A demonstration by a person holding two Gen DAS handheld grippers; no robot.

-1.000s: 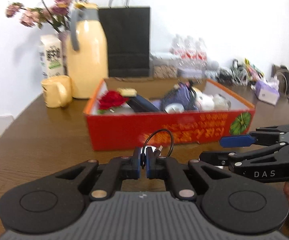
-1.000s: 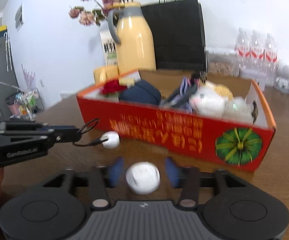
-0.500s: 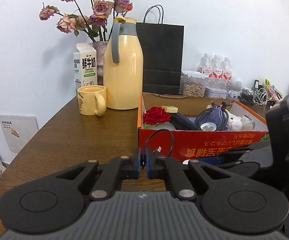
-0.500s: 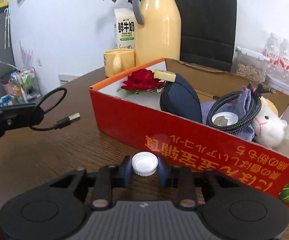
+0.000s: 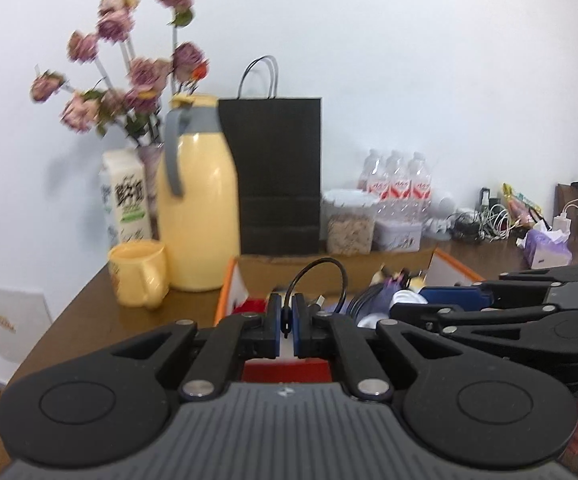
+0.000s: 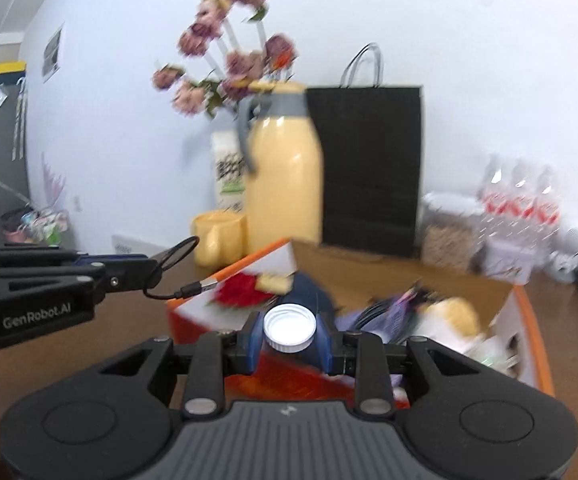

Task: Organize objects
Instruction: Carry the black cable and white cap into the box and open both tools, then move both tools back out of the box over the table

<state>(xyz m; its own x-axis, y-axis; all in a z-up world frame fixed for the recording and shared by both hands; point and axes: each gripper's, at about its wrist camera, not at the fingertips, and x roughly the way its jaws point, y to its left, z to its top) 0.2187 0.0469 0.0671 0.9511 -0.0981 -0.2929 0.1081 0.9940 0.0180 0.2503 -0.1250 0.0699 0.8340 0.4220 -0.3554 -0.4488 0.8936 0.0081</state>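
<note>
**Cable and cap held over the box**

On the left, the left gripper [image 5: 288, 318] has its fingers [image 5: 275, 322] closed on a short black cable [image 5: 317, 276]. The cable is light and floppy, pinched at one point, so its loop springs up and the plug dangles beyond the tips. On the right, the right gripper [image 6: 290, 338] clamps a white bottle cap [image 6: 289, 328] by its ribbed sides; it looks light, stiff and rather slick, so a side grip seems best. Both hang over the near edge of the red box [image 6: 537, 344] on the tabletop [image 5: 85, 320].
</note>
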